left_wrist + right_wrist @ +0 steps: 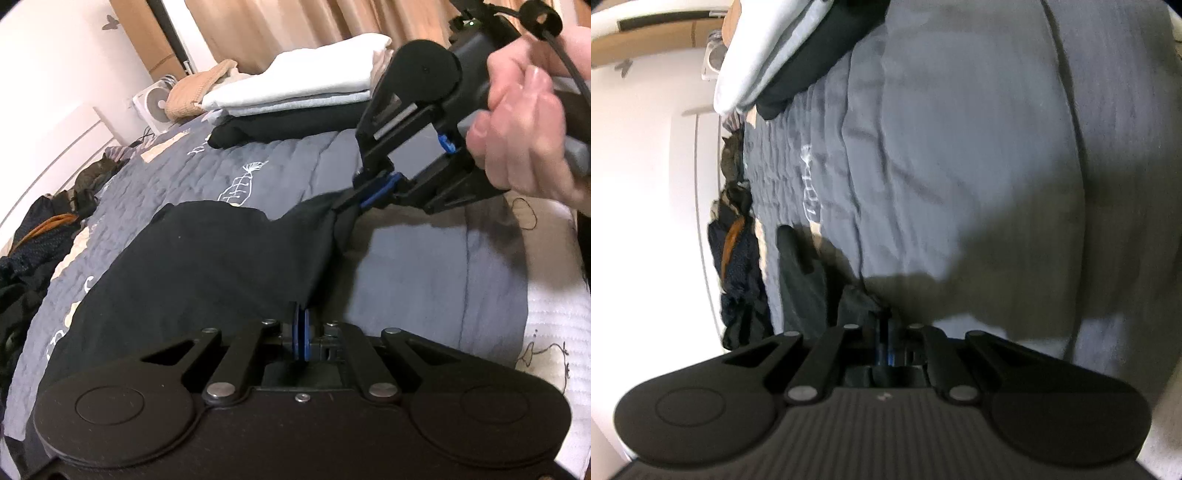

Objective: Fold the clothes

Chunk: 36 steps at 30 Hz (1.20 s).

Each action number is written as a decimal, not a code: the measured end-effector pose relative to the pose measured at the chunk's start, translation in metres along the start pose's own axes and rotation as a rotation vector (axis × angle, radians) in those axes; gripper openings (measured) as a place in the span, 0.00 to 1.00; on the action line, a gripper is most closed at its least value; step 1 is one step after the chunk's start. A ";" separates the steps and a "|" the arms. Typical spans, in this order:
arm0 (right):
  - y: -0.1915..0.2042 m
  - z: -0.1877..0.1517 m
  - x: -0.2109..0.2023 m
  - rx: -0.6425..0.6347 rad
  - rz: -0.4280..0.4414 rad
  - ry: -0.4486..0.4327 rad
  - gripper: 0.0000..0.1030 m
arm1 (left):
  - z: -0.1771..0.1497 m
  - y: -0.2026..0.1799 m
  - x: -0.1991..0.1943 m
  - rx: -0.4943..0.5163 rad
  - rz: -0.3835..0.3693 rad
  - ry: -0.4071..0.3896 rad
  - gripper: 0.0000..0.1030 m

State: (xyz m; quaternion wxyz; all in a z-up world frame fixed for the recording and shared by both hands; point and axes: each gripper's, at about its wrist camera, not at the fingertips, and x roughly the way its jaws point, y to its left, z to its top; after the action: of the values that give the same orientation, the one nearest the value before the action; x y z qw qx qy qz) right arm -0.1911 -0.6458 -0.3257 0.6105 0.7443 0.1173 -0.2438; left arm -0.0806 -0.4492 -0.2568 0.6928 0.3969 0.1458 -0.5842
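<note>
Left claw (pixel 302 325) and right claw (pixel 354 201) are each clamped on an edge of the black garment (pixel 207 266). The garment lies on a grey quilted bedspread (pixel 280 173), with folded clothes (pixel 295 92) stacked behind.

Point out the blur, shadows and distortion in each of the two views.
Left wrist view: person's hand and right gripper motion-blurred, black garment nearly featureless, edges bowed by fisheye. Right wrist view: soft throughout, wall washed out, broad shadow on the grey quilt.
</note>
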 end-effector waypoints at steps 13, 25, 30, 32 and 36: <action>0.026 -0.001 -0.014 -0.203 0.015 0.045 0.04 | -0.029 -0.037 0.020 0.326 0.298 0.069 0.10; 0.013 0.000 -0.014 -0.160 -0.038 0.009 0.03 | -0.058 -0.040 0.011 0.436 0.352 0.155 0.27; 0.012 0.001 -0.015 -0.161 -0.037 0.019 0.04 | -0.077 -0.028 -0.001 0.384 0.408 0.164 0.39; 0.013 0.000 -0.016 -0.165 -0.042 0.007 0.04 | -0.086 -0.017 -0.006 0.361 0.425 0.185 0.39; 0.013 0.000 -0.016 -0.161 -0.050 -0.015 0.04 | -0.102 0.009 -0.014 0.287 0.433 0.251 0.14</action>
State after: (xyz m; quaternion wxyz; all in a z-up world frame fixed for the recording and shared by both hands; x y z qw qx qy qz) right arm -0.1983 -0.6464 -0.3069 0.6631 0.6877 0.1507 -0.2544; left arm -0.0497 -0.3658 -0.3102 0.7147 0.5820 0.0579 -0.3835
